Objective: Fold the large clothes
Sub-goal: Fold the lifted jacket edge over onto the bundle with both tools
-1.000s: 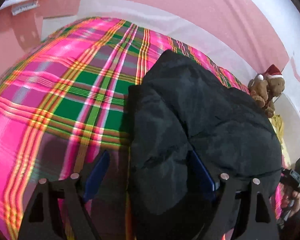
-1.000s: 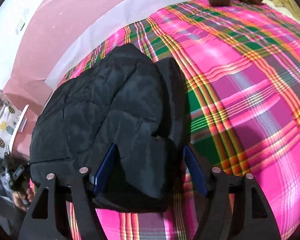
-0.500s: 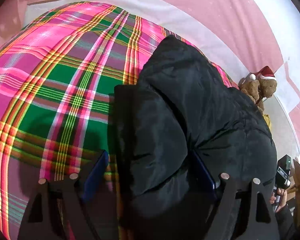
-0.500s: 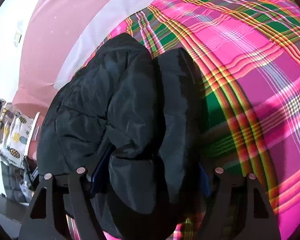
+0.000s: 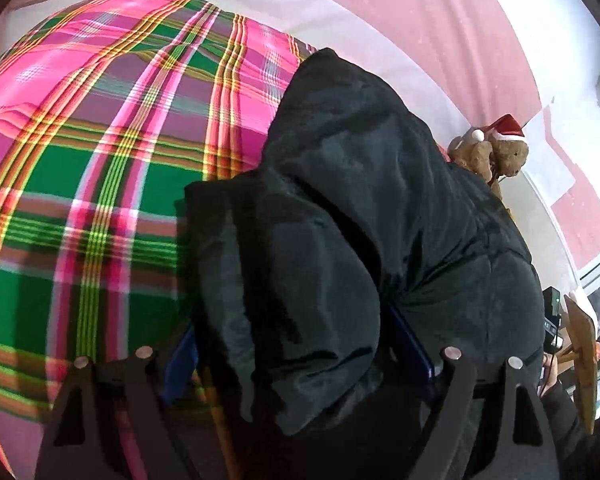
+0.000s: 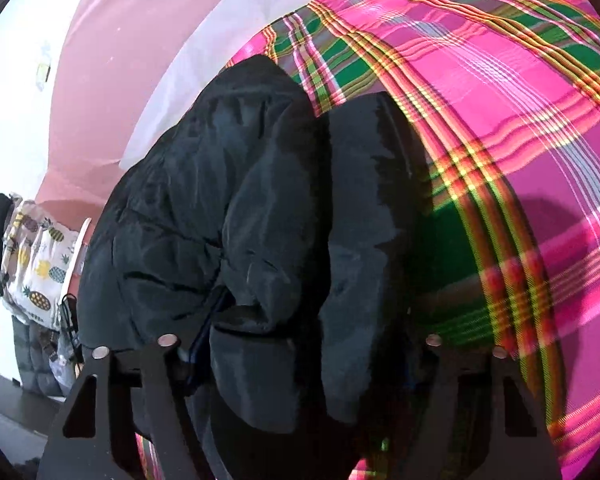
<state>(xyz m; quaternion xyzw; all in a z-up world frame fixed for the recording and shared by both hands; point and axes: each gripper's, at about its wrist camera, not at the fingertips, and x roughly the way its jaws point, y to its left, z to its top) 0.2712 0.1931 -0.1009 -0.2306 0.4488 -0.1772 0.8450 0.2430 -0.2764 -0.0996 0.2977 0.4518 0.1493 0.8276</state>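
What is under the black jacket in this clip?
The black jacket lies on a pink-and-green plaid bedspread, which shows around it on the open side in both wrist views. Whatever sits directly beneath the jacket's bulk is covered and cannot be seen.

My black jacket (image 5: pixel 340 240) bulges between my left tongs (image 5: pixel 296 356) and covers most of both blue pads, so I cannot tell how firmly they grip. On my right tongs (image 6: pixel 300 344) the right pad is fully buried in the fabric; only a sliver of the left one (image 6: pixel 204 332) shows. The jacket's near hem runs off the bottom edge. The teddy bear (image 5: pixel 496 152) is half hidden behind the jacket.
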